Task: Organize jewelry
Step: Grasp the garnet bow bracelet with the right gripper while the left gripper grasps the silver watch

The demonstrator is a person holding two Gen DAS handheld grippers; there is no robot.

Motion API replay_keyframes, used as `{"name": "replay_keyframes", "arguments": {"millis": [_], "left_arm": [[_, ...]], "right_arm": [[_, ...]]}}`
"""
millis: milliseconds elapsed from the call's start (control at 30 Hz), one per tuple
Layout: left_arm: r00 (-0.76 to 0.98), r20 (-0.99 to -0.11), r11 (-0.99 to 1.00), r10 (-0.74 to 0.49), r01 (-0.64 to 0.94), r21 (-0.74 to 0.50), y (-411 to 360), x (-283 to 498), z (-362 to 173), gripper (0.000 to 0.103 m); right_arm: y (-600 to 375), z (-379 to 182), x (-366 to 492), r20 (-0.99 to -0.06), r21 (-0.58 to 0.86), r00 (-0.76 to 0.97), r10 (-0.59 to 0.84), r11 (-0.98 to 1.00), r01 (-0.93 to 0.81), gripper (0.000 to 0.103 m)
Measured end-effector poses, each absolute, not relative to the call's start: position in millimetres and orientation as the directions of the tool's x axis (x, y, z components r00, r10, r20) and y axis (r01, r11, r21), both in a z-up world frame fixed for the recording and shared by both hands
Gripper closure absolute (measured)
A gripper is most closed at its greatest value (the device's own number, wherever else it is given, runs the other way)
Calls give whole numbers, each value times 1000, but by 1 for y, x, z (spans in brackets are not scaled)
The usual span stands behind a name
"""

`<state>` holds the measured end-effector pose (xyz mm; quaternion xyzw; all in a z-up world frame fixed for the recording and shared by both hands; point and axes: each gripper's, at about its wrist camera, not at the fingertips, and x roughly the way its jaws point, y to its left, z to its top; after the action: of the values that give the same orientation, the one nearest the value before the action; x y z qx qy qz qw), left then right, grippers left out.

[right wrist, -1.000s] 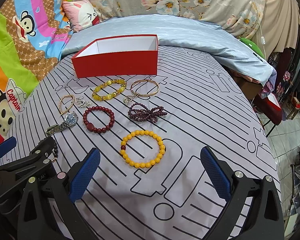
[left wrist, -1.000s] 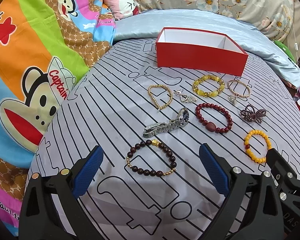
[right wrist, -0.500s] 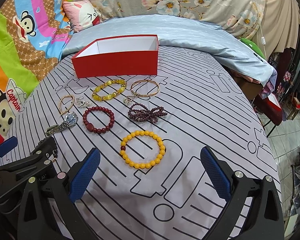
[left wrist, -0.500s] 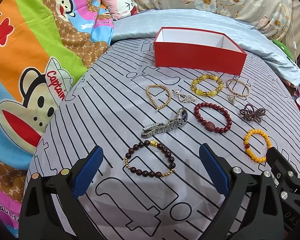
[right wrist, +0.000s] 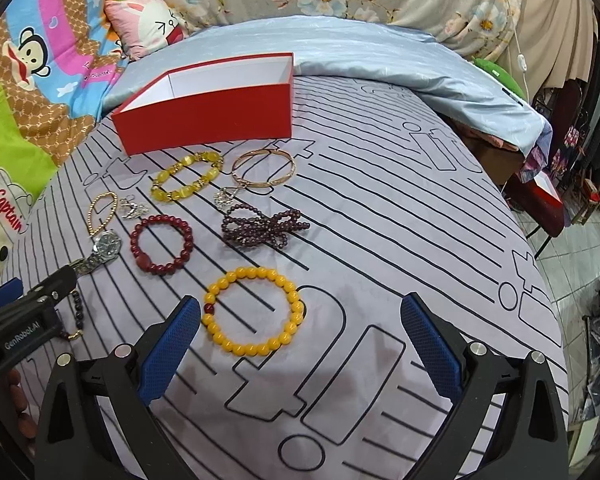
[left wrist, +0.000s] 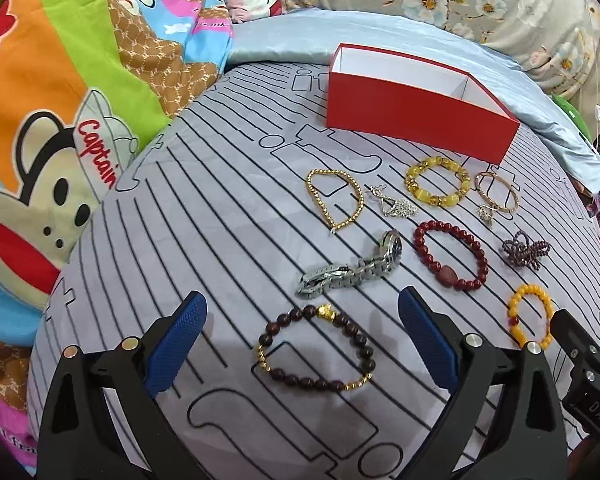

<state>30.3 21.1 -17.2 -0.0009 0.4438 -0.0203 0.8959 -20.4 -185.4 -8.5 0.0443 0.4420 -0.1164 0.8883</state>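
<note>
An open, empty red box point(left wrist: 416, 116) stands at the far side of the grey striped bedspread; it also shows in the right wrist view point(right wrist: 208, 112). Several jewelry pieces lie in front of it. My left gripper point(left wrist: 300, 336) is open, low over a dark brown bead bracelet point(left wrist: 316, 350) with gold accents. A silver watch point(left wrist: 352, 270) and a dark red bead bracelet point(left wrist: 450, 254) lie just beyond. My right gripper point(right wrist: 300, 332) is open above an orange bead bracelet point(right wrist: 254, 312). A purple bead strand point(right wrist: 262, 226) lies farther off.
A gold chain point(left wrist: 334, 198), a silver pendant point(left wrist: 394, 204), a yellow stone bracelet point(right wrist: 186, 178) and a rose-gold bangle point(right wrist: 264, 168) lie near the box. A cartoon blanket point(left wrist: 60, 120) lies left, a blue quilt point(right wrist: 380, 60) behind. The bed edge drops off right point(right wrist: 556, 280).
Both grippers have moved forward and down toward the jewelry. The dark brown bracelet now sits between the left fingers, the orange bracelet nearer the right ones. Nothing was picked up.
</note>
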Motion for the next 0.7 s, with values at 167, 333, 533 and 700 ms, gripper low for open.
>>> {"name": "replay_keyframes", "arguments": {"millis": [167,333,533,700], "left_arm": [[598,-796,994,-97,104,-43,9,46,-20,18],[556,-817,984,-153,167,-70,-3,64,-33,35],[557,-811,976,-176,203,-72,-9,70,-35,53],[547,-809,968,-215,232,-101,-12,71,-33,67]], "right_arm": [[-194,-13,-10,-804,-17,572,-165,967,255,7],[-199,-16,-2,-809,-16,564,-165,965,261,7],[-202,-21,7,-817,-6,554,-157,964,265,7],[-203,-20,17,-819,16,560,-126,970,241,15]]}}
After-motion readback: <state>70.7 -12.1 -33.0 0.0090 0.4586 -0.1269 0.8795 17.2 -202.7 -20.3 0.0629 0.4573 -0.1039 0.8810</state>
